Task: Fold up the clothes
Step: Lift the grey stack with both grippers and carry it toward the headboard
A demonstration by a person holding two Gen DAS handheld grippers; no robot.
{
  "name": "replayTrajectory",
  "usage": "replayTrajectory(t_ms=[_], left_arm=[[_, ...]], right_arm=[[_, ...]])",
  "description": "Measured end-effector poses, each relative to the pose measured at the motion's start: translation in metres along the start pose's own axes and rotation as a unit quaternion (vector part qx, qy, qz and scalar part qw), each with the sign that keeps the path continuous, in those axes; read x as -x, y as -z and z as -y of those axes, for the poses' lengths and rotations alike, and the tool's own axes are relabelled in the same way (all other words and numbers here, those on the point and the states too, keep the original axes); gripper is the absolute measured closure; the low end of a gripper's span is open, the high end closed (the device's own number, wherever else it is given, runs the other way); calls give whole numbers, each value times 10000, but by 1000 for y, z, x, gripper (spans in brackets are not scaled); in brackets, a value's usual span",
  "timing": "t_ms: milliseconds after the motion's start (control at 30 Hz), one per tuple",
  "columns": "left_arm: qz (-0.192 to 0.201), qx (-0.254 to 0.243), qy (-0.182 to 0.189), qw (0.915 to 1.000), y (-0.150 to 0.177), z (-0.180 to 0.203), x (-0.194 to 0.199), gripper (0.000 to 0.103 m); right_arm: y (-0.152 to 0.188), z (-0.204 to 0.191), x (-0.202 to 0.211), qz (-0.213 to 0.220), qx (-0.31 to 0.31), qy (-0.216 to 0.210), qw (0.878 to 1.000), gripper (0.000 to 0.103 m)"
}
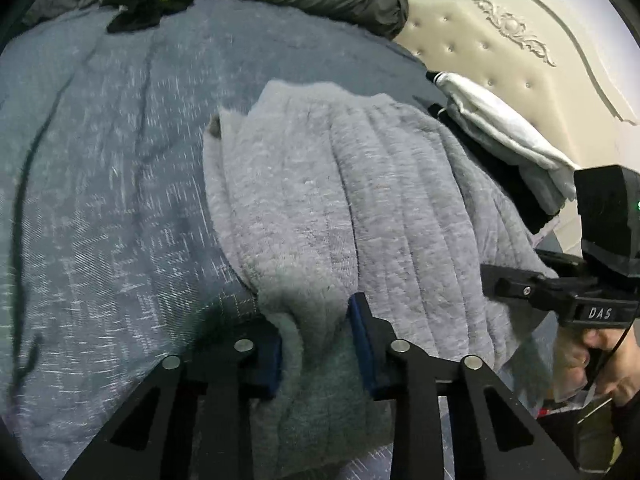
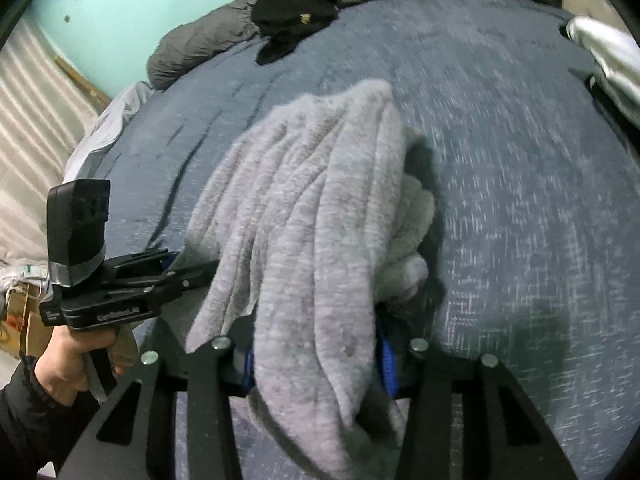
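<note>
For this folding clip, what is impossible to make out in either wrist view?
- Garment type: the grey garment is bunched; both views show only folds.
- Left tool pads: the fabric covers their inner faces in the left wrist view.
- Right tool: the fabric drapes over it in the right wrist view.
- Black clothing: far, too dark.

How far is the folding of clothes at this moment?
Done: a white and black stack lies folded near the headboard. In hand: the left hand-held gripper and right hand-held gripper each pinch the grey garment, bunched over the blue bedspread. Left: a black garment lies unfolded.
</note>
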State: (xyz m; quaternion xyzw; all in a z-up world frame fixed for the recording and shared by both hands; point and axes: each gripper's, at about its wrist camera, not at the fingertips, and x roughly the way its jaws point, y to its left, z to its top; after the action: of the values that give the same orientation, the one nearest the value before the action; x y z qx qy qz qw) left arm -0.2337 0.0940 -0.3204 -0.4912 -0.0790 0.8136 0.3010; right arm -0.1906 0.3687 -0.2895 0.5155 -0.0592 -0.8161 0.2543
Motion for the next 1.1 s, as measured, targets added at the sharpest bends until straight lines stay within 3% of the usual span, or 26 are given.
replayTrajectory(t_ms=[400,700,833,1067,1100], left_arm=[[161,-226,-67,9996,-15,31,37,78],[130,-553,-95,9983,-25,72,51,80],[-24,-498,-38,9987,-12,76,44,80],[-576,91,-41,9983,31,48,5,79],[-617,159,-60,9979,35,43,2,75]], right_arm=[[-16,-28,30,224,288,-205,9991,61],[-12,-8,75,381,220,-262,9987,61],[-2,6,78,248,147,-182,9994,61],[35,36,44,-283,-225,-153,9992,59],[39,38,39,-365,-243,-122,9990,57]])
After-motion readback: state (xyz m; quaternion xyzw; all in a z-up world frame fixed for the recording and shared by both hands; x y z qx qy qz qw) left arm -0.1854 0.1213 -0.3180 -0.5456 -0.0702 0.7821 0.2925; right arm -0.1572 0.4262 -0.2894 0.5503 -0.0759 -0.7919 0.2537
